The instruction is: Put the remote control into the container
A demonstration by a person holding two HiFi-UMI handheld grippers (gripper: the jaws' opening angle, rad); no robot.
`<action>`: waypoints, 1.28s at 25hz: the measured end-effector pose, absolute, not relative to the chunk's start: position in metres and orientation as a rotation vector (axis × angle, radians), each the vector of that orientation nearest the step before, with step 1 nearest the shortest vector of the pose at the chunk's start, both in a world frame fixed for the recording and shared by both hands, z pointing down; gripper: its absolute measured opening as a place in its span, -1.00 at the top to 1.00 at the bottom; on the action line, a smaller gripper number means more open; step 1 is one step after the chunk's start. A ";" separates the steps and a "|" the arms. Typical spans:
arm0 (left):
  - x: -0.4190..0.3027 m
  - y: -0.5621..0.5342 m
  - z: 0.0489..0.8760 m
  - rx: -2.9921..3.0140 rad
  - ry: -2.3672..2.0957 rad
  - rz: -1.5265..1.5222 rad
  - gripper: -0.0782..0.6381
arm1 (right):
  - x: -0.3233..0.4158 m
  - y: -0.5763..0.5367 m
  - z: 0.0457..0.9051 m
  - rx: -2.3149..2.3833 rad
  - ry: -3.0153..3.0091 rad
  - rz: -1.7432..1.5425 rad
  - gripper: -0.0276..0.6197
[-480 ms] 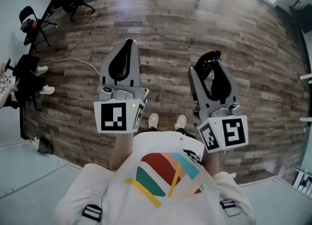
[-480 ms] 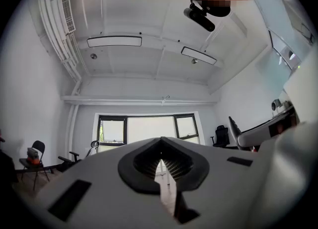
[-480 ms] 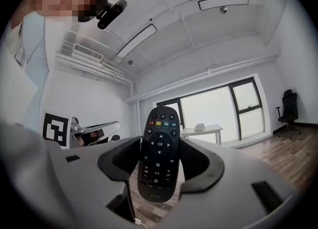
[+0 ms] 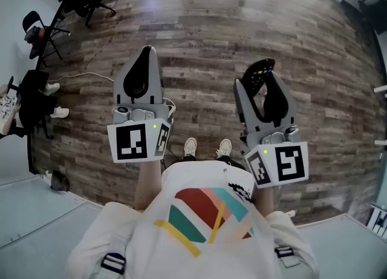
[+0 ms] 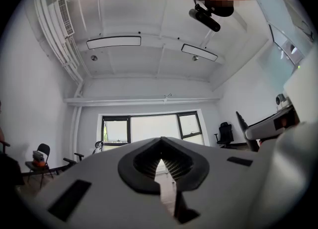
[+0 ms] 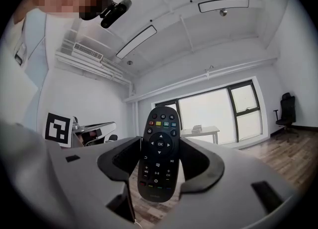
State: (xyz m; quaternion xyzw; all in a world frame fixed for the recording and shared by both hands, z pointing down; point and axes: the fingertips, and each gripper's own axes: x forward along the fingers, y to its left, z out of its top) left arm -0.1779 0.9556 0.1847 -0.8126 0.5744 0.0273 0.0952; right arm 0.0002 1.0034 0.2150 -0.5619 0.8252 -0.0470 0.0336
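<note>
r gripper jaws clamped wide on remote control, l gripper jaws closed w/ nothing btwn.

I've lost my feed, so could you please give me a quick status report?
Left gripper shut, empty. Right gripper shut on remote control. No container in view.

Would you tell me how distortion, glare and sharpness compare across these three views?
Head view: wide-angle bending curves the floor, with pale sheen near the top. Left gripper view: fisheye, black corners, window blown out. Right gripper view: same fisheye; the remote control is sharp, the window behind overexposed.
</note>
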 end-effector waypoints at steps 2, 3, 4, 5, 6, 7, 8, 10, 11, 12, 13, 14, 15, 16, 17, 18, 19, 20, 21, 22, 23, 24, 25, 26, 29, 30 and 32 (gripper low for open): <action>-0.184 0.953 0.184 -2.383 1.736 0.088 0.77 | 0.010 1.003 0.216 -1.735 2.527 -0.149 0.14; -0.185 0.953 0.184 -2.372 1.754 0.095 0.77 | 0.015 1.003 0.217 -1.737 2.523 -0.156 0.14; -0.186 0.954 0.183 -2.363 1.770 0.101 0.77 | 0.020 1.003 0.219 -1.738 2.521 -0.163 0.14; -0.184 0.955 0.183 -2.356 1.780 0.105 0.77 | 0.025 1.004 0.221 -1.739 2.522 -0.167 0.14; -0.180 0.957 0.184 -2.351 1.786 0.105 0.77 | 0.030 1.005 0.222 -1.739 2.525 -0.168 0.14; -0.174 0.959 0.184 -2.348 1.788 0.105 0.77 | 0.035 1.006 0.223 -1.738 2.530 -0.167 0.14; -0.168 0.961 0.185 -2.347 1.787 0.104 0.77 | 0.040 1.007 0.224 -1.733 2.535 -0.166 0.14; -0.153 0.965 0.188 -2.347 1.783 0.108 0.77 | 0.050 1.010 0.225 -1.717 2.544 -0.163 0.14; -0.146 0.967 0.189 -2.345 1.780 0.112 0.77 | 0.055 1.012 0.226 -1.709 2.547 -0.158 0.14; -0.138 0.970 0.189 -2.343 1.776 0.116 0.77 | 0.061 1.014 0.226 -1.703 2.548 -0.152 0.14; -0.131 0.973 0.189 -2.342 1.770 0.118 0.77 | 0.067 1.016 0.226 -1.700 2.547 -0.147 0.14; -0.123 0.975 0.190 -2.343 1.764 0.118 0.77 | 0.072 1.018 0.227 -1.697 2.545 -0.144 0.14; -0.117 0.978 0.190 -2.344 1.759 0.115 0.77 | 0.078 1.019 0.228 -1.693 2.543 -0.147 0.14; -0.112 0.981 0.191 -2.346 1.757 0.110 0.77 | 0.082 1.020 0.229 -1.689 2.543 -0.152 0.14; -0.108 0.983 0.192 -2.348 1.756 0.103 0.77 | 0.084 1.021 0.230 -1.685 2.542 -0.159 0.14; -0.106 0.983 0.192 -2.350 1.755 0.098 0.77 | 0.086 1.021 0.231 -1.683 2.542 -0.165 0.14; -0.106 0.981 0.192 -2.353 1.756 0.098 0.77 | 0.086 1.020 0.231 -1.683 2.542 -0.167 0.14; -0.106 0.978 0.192 -2.358 1.757 0.102 0.77 | 0.086 1.019 0.231 -1.684 2.543 -0.168 0.14; -0.107 0.973 0.192 -2.363 1.757 0.108 0.77 | 0.085 1.016 0.232 -1.686 2.546 -0.169 0.14; -0.107 0.967 0.192 -2.369 1.755 0.116 0.77 | 0.085 1.012 0.233 -1.690 2.548 -0.169 0.14; -0.106 0.961 0.194 -2.374 1.750 0.125 0.77 | 0.084 1.008 0.234 -1.696 2.550 -0.169 0.14; -0.105 0.952 0.196 -2.379 1.743 0.134 0.77 | 0.086 1.002 0.236 -1.706 2.551 -0.167 0.14; -0.101 0.943 0.198 -2.387 1.735 0.144 0.77 | 0.088 0.994 0.238 -1.721 2.551 -0.163 0.14; -0.097 0.933 0.201 -2.397 1.726 0.154 0.77 | 0.091 0.986 0.241 -1.741 2.549 -0.159 0.14; -0.094 0.903 0.207 -2.421 1.710 0.159 0.77 | 0.091 0.956 0.248 -1.789 2.542 -0.168 0.14; -0.097 0.891 0.209 -2.421 1.708 0.151 0.77 | 0.088 0.944 0.249 -1.794 2.541 -0.172 0.14; -0.107 0.860 0.213 -2.425 1.717 0.140 0.77 | 0.079 0.915 0.251 -1.801 2.546 -0.175 0.14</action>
